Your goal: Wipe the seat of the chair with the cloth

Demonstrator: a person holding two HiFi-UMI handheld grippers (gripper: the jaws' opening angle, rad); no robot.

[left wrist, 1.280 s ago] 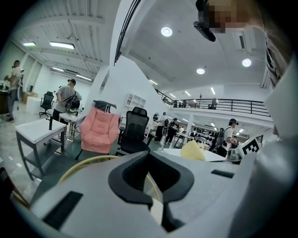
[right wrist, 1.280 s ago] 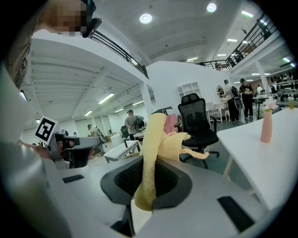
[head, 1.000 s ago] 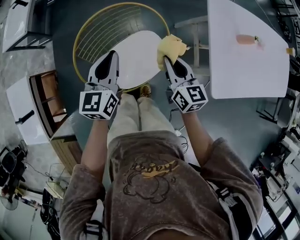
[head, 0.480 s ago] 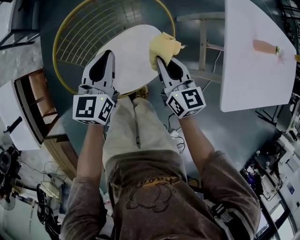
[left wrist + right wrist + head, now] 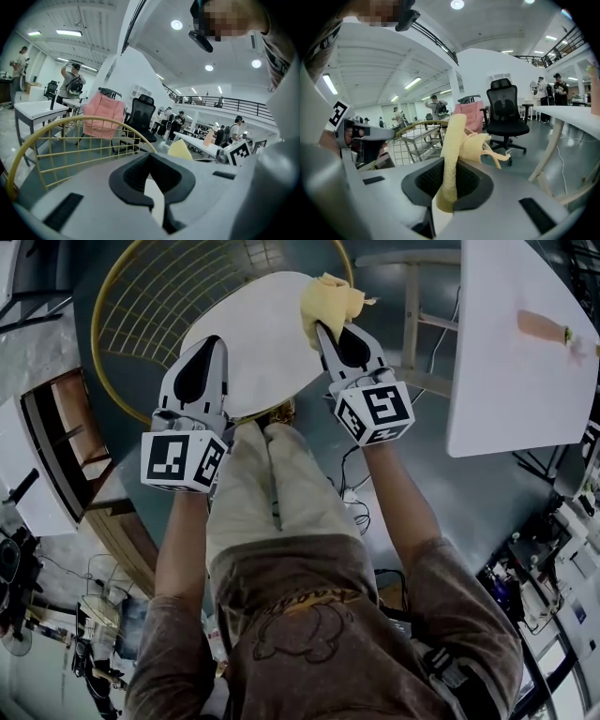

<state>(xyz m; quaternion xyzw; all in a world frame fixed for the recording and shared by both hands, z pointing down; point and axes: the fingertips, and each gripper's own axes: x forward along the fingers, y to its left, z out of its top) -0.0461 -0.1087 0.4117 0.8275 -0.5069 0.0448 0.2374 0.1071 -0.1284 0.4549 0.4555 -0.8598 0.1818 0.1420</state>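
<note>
My right gripper (image 5: 326, 332) is closed on the yellow cloth (image 5: 330, 298); in the right gripper view the cloth (image 5: 457, 150) stands up between the jaws and folds over to the right. The cloth lies on the far right edge of the white seat (image 5: 253, 343) of the chair, just ahead of this gripper. My left gripper (image 5: 212, 343) holds nothing. Its jaws are together with only a thin slit between them, and it hangs over the near left part of the seat.

Beyond the left gripper, the yellow wire backrest (image 5: 141, 306) curves round the far side of the seat. To the right of my right gripper stands a white table (image 5: 516, 381) with a small orange thing (image 5: 542, 326) on it, well apart from the cloth. To the left of my left gripper is a wooden cabinet (image 5: 70, 418). My legs are just behind both grippers, near the edge of the seat.

The floor (image 5: 450, 493) is dark grey. The room is a large, bright office hall. A black office chair (image 5: 506, 112) and some people are far ahead.
</note>
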